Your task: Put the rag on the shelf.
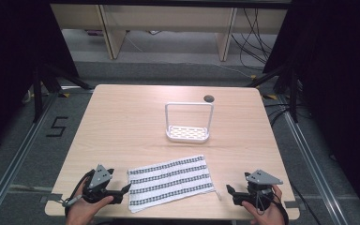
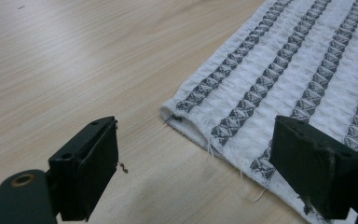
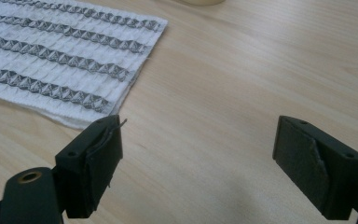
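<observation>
A white towel point(image 1: 170, 182) with dark patterned stripes lies flat near the table's front edge. My left gripper point(image 1: 125, 189) rests at the towel's left edge, open; in the left gripper view the towel point(image 2: 303, 79) has its near corner between the jaws and its edge passes under the right jaw. My right gripper point(image 1: 229, 191) sits a little right of the towel's right edge, open. In the right gripper view the towel point(image 3: 60, 60) lies ahead to the left, with bare wood between the jaws. A hand holds each gripper.
A white wire rack point(image 1: 188, 123) with a perforated base stands upright at the table's middle, behind the towel. A dark round hole point(image 1: 208, 98) sits near the table's far edge. The wooden table point(image 1: 122, 122) ends just before the grippers.
</observation>
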The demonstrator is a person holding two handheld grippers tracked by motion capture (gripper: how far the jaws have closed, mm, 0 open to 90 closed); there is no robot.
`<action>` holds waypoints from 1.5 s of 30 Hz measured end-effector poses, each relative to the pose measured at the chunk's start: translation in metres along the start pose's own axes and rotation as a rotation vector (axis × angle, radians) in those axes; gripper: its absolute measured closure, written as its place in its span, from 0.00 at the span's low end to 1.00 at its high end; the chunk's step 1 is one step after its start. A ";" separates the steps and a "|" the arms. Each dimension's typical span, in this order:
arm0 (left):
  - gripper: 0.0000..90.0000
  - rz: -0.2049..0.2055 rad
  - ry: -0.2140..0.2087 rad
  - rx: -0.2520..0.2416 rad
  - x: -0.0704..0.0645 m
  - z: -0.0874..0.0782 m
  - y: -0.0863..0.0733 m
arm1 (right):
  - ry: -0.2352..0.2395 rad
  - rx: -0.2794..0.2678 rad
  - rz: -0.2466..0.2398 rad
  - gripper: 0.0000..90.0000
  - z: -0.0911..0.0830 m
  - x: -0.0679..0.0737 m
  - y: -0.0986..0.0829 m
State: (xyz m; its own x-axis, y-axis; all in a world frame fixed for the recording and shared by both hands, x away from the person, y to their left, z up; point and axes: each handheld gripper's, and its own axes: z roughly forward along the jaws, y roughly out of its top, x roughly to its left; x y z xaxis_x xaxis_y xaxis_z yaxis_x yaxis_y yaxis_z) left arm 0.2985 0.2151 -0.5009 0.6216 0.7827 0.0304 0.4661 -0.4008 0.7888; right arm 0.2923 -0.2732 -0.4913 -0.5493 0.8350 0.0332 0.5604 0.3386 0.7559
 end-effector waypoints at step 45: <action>0.19 0.041 -0.206 -0.010 -0.014 0.076 0.091 | 0.070 -0.008 -0.117 0.33 0.014 0.044 0.019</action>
State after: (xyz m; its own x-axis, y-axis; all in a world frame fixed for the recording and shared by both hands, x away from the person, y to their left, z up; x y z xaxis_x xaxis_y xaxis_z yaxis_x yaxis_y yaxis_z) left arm 0.3802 0.1319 -0.4758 0.7559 0.6517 -0.0627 0.4322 -0.4248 0.7954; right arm 0.2875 -0.2239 -0.4847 -0.6527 0.7576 -0.0097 0.4855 0.4280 0.7623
